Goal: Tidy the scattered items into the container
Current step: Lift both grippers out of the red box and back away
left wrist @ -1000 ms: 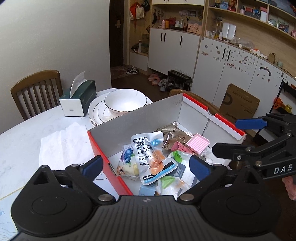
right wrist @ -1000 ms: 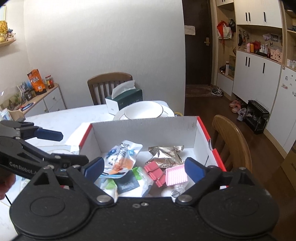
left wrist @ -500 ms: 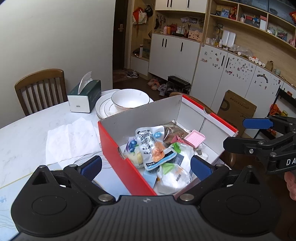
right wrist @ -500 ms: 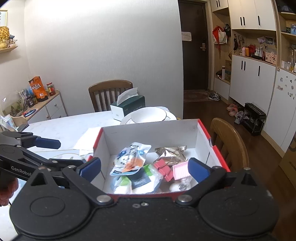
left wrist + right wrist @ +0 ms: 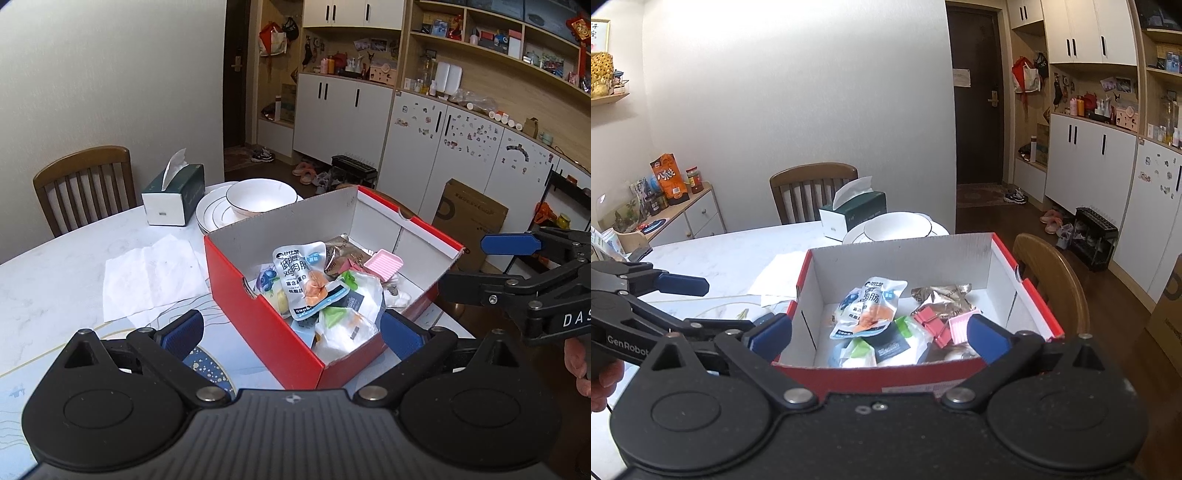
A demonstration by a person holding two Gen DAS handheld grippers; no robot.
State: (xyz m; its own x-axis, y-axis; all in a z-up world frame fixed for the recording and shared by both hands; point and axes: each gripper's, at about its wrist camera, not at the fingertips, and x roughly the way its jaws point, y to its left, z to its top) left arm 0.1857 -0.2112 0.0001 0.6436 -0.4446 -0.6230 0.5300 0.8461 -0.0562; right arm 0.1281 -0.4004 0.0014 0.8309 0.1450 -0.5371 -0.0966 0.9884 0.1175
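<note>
From the left wrist camera, the left gripper (image 5: 291, 330) has its fingers spread wide with nothing between the pads, poised in front of the near corner of the red box (image 5: 258, 317), which stands on the white table (image 5: 55, 280). The snack packets (image 5: 308, 284) lie piled inside the box, a white and blue pouch on top, with a pink tray (image 5: 384, 263) toward the box's far right wall. Left of the box lies a sheet of tissue paper (image 5: 151, 277); behind the box sit a white bowl on plates (image 5: 258, 195), and left of those a green tissue box (image 5: 173, 199). The right gripper (image 5: 509, 266) reaches in from the right of the box, its fingers apart and empty. From the right wrist camera, the right gripper (image 5: 879, 338) stands spread wide at the box's (image 5: 923, 373) near wall, holding nothing. Inside the box lie the snack packets (image 5: 871, 310), pink clips (image 5: 931, 325) and the pink tray (image 5: 958, 326). The left gripper (image 5: 683, 302) comes in left of the box, wide and empty. Behind the box are the bowl and plates (image 5: 894, 229) and the tissue box (image 5: 853, 214), and a wooden chair (image 5: 1052, 280) stands right of the box.
</note>
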